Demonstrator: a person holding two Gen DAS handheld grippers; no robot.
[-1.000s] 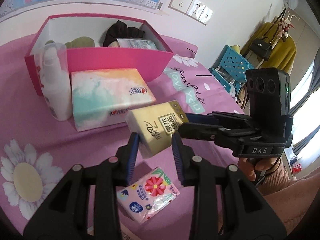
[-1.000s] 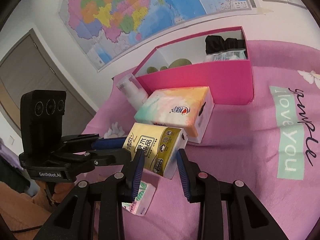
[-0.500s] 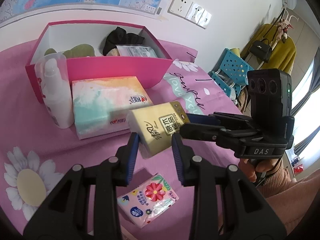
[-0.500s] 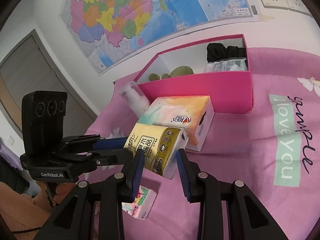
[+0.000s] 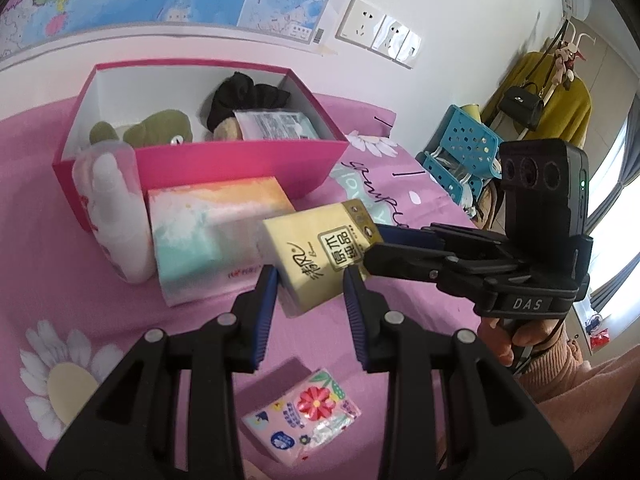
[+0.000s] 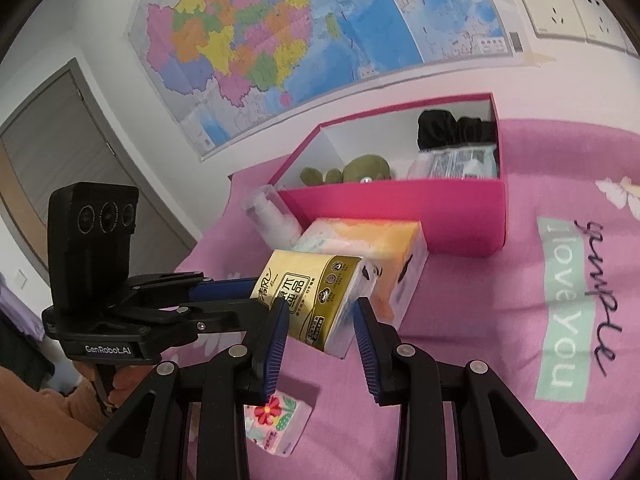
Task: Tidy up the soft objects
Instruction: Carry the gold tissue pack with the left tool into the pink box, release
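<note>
A yellow tissue pack (image 5: 320,256) (image 6: 316,300) hangs in the air, held from both ends. My left gripper (image 5: 309,292) is shut on its near end. My right gripper (image 6: 320,320) is shut on the other end and comes in from the right in the left wrist view (image 5: 404,248). Behind the pack stands an open pink box (image 5: 240,160) (image 6: 400,208) holding a green plush toy (image 5: 156,132), a black cloth (image 5: 244,92) and a wipes packet (image 5: 276,126). A small floral tissue packet (image 5: 304,416) (image 6: 276,420) lies on the pink sheet below the grippers.
A large pastel tissue box (image 5: 216,236) (image 6: 372,248) and a white pump bottle (image 5: 116,216) (image 6: 272,216) stand against the box front. The pink bedsheet (image 6: 560,320) has flower and text prints. A blue stool (image 5: 460,148) and a coat rack stand at the right.
Both grippers have lifted the yellow pack higher and moved it towards the pink box; more of the box's inside shows. The floral packet now lies further below.
</note>
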